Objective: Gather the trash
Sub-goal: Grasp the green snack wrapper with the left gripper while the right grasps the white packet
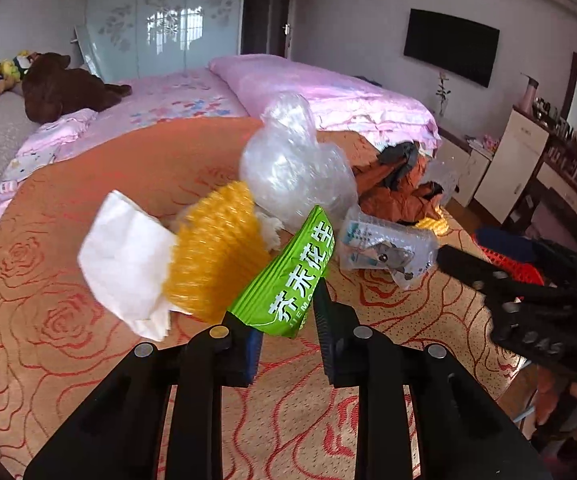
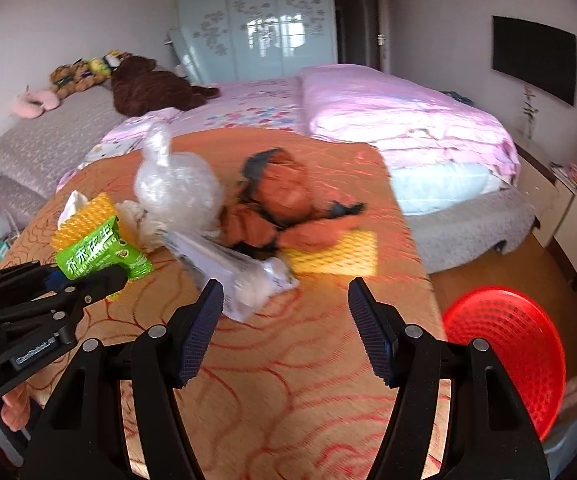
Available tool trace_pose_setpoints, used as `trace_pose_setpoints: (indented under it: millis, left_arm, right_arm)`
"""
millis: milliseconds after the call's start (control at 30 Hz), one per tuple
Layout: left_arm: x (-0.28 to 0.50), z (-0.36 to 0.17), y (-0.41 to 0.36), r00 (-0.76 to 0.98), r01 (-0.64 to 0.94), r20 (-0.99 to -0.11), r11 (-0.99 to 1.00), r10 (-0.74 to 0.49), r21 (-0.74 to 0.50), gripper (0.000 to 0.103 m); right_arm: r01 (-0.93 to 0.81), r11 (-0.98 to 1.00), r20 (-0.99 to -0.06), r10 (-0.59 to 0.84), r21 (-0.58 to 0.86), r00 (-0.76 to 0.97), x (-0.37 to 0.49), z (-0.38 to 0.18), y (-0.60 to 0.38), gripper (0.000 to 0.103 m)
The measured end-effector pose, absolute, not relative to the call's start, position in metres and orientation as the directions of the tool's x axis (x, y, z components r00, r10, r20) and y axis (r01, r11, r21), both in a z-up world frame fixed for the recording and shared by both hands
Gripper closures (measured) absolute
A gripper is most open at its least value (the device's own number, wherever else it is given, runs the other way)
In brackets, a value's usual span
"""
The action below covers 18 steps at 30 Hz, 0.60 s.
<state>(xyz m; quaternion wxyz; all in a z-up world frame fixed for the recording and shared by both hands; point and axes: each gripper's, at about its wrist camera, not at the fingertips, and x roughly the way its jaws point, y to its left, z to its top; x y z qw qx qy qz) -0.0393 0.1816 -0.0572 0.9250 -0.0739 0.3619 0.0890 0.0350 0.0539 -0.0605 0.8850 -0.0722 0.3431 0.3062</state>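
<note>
the left gripper is pinching the lower end of a green snack wrapper, its two pads pressed against the foil from either side, so the packet sticks up and away from the claw at a slant. in the right wrist view the same wrapper appears gripped at the tip of that claw, which supports reading this as a lift rather than a mere touch.

just beyond the held wrapper, to its left, lie a yellow foam fruit net and a white tissue; ahead and slightly right sits a crumpled clear plastic bag, and right of the claw a flattened clear printed package. all rest on the orange rose-patterned bedspread, bunched close together, likely so they can be picked off one by one.

the right gripper is spread wide and holds nothing; the clear package lies just ahead of its left finger, and a second yellow foam net ahead between the fingers. the red mesh basket sits off the bed edge to this claw's right, low down, probably the bin where the trash is meant to go.
</note>
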Motion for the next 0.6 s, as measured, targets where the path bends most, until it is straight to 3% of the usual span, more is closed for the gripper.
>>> trace_pose_setpoints:
  millis: [300, 467, 600]
  left_arm:
    - [-0.045, -0.053, 0.19, 0.726, -0.244, -0.678, 0.965, 0.116, -0.096, 0.08]
    - [-0.047, -0.052, 0.192, 0.73, -0.247, -0.674, 0.964, 0.116, -0.101, 0.08]
    - [-0.048, -0.051, 0.193, 0.732, -0.25, -0.672, 0.963, 0.116, -0.105, 0.08]
  right_arm:
    - [-0.663, 0.747, -0.687, 0.509, 0.053, 0.519, 0.044, -0.067, 0.092, 0.041]
    - [-0.674, 0.738, -0.706, 0.497, 0.036, 0.506, 0.042, -0.072, 0.101, 0.063]
    - [-0.676, 0.735, -0.707, 0.499, 0.04, 0.501, 0.034, -0.071, 0.1, 0.073]
